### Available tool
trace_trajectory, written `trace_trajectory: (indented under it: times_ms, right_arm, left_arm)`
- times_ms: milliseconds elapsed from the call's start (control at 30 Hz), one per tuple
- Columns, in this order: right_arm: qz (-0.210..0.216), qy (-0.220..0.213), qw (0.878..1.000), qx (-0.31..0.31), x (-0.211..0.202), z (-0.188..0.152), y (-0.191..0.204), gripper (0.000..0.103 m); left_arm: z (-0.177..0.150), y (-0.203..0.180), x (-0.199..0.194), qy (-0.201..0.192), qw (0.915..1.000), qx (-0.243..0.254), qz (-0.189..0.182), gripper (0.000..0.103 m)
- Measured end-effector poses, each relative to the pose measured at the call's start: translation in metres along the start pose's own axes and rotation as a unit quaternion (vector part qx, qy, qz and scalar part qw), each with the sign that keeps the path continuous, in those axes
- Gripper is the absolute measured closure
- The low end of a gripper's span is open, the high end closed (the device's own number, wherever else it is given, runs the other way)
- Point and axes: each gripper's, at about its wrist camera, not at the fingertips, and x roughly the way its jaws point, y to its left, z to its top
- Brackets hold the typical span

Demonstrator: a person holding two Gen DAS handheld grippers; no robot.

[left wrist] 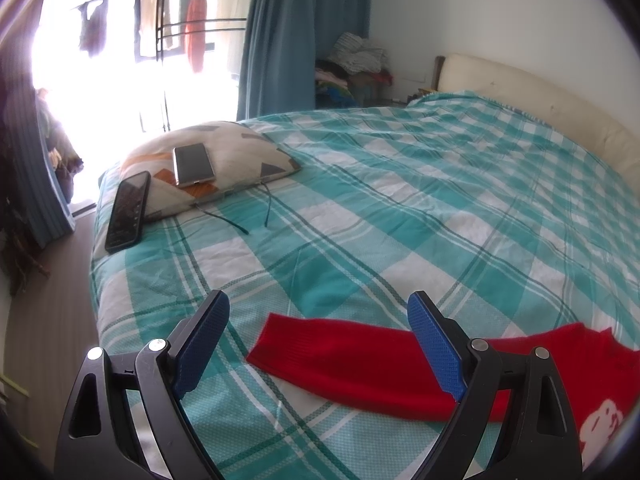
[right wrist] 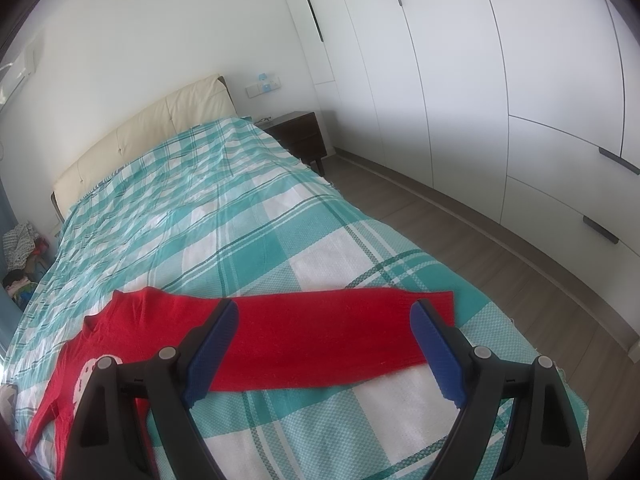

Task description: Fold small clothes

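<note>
A small red sweater [right wrist: 304, 340] with a white cartoon print lies flat on the teal-and-white checked bedspread [right wrist: 224, 240], both sleeves spread out sideways. In the left wrist view its left sleeve [left wrist: 344, 356] reaches toward the left, with the printed front at the lower right edge. My left gripper [left wrist: 320, 344] hovers open above that sleeve's cuff end, nothing between its blue pads. My right gripper [right wrist: 324, 344] stands open above the other sleeve [right wrist: 340, 336], whose cuff lies near the right finger. Neither gripper touches the cloth.
A patterned pillow [left wrist: 224, 160] lies at the far left of the bed with two phones [left wrist: 128, 210] [left wrist: 193, 165] on it and a cable beside. A cream headboard [right wrist: 160, 128], a dark nightstand [right wrist: 298, 132] and white wardrobes [right wrist: 500, 100] border the bed. Wooden floor runs along both sides.
</note>
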Motion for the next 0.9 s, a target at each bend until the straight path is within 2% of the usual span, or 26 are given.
trace_trajectory:
  times_ms: [900]
  right_arm:
    - [0.004, -0.002, 1.000, 0.005, -0.0066, -0.0007, 0.0068, 0.016]
  left_arm:
    - [-0.0005, -0.0031, -0.0002, 0.002, 1.0000, 0.001, -0.001, 0.011]
